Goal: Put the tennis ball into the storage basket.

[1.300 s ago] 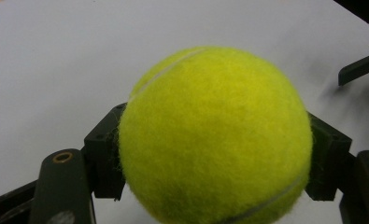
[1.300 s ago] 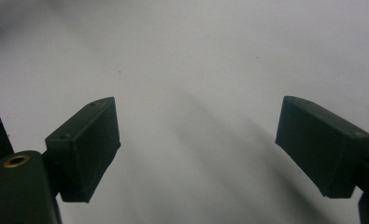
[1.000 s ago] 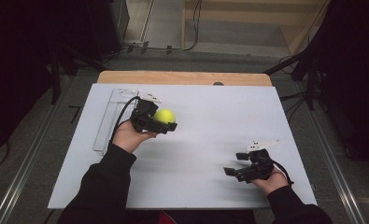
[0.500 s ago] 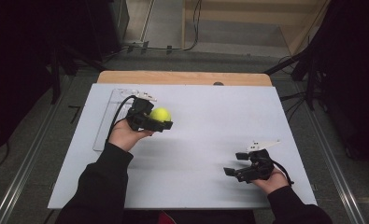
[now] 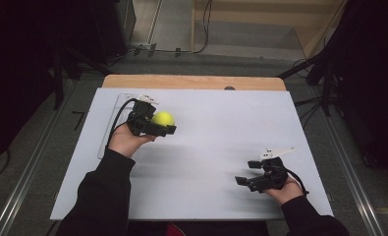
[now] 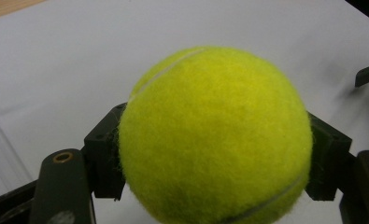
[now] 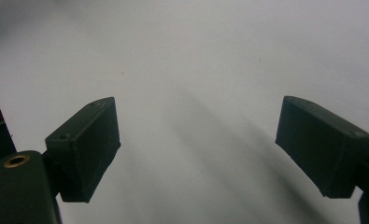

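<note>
Little had changed since the earlier frame: the left gripper [image 5: 158, 125] had drifted only slightly toward the table's left side, while the right gripper [image 5: 248, 172] kept its place. At left, the left gripper's jaws were clamped on the tennis ball [image 5: 162, 118], held just above the white table [image 5: 221, 128] near a clear tray [image 5: 114, 123]. At right, the right gripper's jaws stood wide apart, holding nothing.
</note>
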